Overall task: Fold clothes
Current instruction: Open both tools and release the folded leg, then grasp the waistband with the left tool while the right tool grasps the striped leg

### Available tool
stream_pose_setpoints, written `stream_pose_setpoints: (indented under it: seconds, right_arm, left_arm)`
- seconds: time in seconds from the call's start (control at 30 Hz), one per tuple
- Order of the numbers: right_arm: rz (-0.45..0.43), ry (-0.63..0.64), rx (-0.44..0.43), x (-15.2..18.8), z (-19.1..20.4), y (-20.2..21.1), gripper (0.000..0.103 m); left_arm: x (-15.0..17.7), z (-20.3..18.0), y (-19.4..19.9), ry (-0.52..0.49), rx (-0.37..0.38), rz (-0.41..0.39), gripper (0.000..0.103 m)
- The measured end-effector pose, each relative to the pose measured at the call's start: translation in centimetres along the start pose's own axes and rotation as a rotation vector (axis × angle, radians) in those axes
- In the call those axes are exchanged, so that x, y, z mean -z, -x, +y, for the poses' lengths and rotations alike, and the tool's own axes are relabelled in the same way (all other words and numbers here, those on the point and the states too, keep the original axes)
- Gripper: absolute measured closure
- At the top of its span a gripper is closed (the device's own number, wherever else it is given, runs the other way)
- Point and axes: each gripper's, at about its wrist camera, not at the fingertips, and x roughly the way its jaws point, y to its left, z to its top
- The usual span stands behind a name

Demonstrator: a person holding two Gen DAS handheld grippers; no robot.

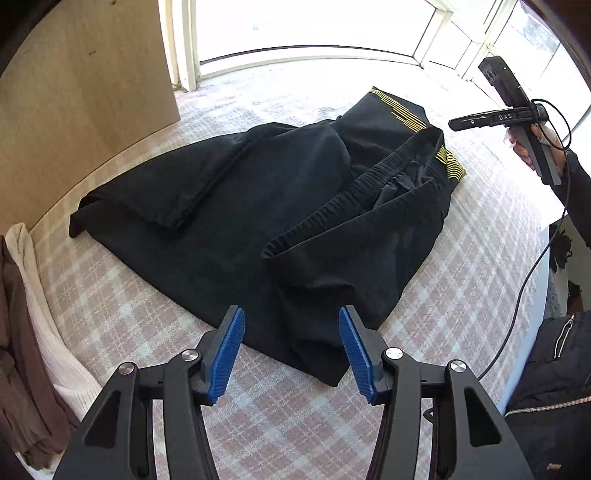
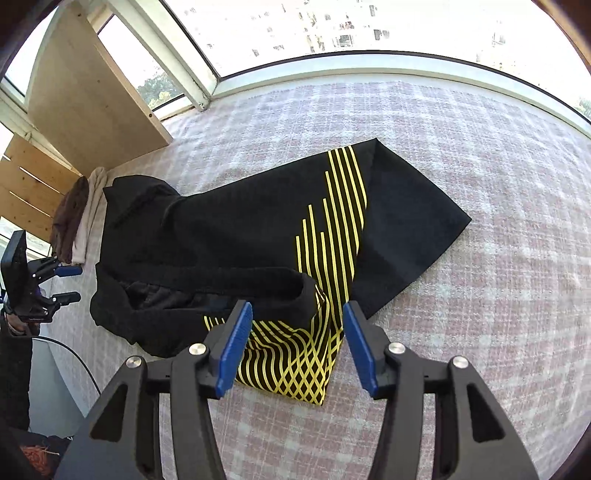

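A pair of black shorts (image 1: 236, 206) with yellow stripes (image 2: 340, 221) lies partly folded on a pink checked blanket (image 1: 110, 295). The elastic waistband (image 1: 354, 192) faces up, bunched and open. My left gripper (image 1: 291, 350) hovers over the near corner of the shorts, its blue pads apart and nothing between them. My right gripper (image 2: 297, 350) hangs above the striped corner (image 2: 295, 365), open, not touching the cloth. Each gripper also shows in the other's view: the right gripper (image 1: 480, 120) is held up in a hand, and the left gripper (image 2: 70, 282) sits at the far left edge.
Folded brown and cream clothes (image 1: 33, 325) are stacked at the blanket's left edge. A wooden panel (image 1: 81, 92) stands behind them. Windows (image 2: 332, 29) run along the far side. A black cable (image 1: 532, 266) trails from the right hand, near a dark jacket (image 1: 554, 387).
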Motion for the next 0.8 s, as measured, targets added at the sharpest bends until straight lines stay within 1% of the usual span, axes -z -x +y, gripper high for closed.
stream_pose_setpoints:
  seconds: [0.1, 0.2, 0.33, 0.37, 0.43, 0.5, 0.57, 0.63, 0.73, 0.8]
  right_arm:
    - [0.021, 0.009, -0.037, 2.1, -0.7, 0.9, 0.052]
    - [0.031, 0.037, -0.009, 2.7, -0.7, 0.8, 0.052]
    - [0.047, 0.087, 0.006, 3.7, -0.5, 0.6, 0.052]
    - [0.049, 0.107, 0.012, 3.7, -0.2, 0.3, 0.052]
    - [0.041, 0.173, 0.033, 3.7, 0.5, 0.0, 0.052]
    - [0.029, 0.268, 0.07, 3.9, 1.4, -0.3, 0.052]
    - [0.024, 0.363, 0.101, 3.9, 2.1, -1.0, 0.052]
    - [0.02, 0.43, 0.108, 3.8, 2.3, -1.5, 0.052]
    - [0.035, 0.465, 0.083, 3.0, 2.2, -2.3, 0.052]
    - [0.017, 0.471, 0.024, 2.3, 2.3, -2.2, 0.052]
  left_arm:
    - [-1.4, -0.2, -1.9, -0.043, -0.017, 0.047, 0.052]
    - [-2.3, 0.2, -3.1, -0.047, -0.021, 0.07, 0.052]
    - [-2.9, 0.8, -3.8, -0.03, 0.025, 0.078, 0.052]
    - [-3.0, 0.8, -3.9, -0.028, 0.039, 0.081, 0.055]
    - [-3.1, 0.5, -4.0, -0.045, 0.056, 0.087, 0.068]
    - [-2.9, 0.0, -3.8, -0.072, 0.054, 0.085, 0.09]
    - [-2.8, 0.1, -3.5, -0.065, 0.063, 0.078, 0.092]
    - [-2.8, 0.6, -3.3, -0.042, 0.081, 0.077, 0.094]
    - [-2.7, 1.9, -3.0, 0.008, 0.067, 0.077, 0.094]
    - [-2.6, 2.9, -3.0, 0.044, 0.065, 0.074, 0.094]
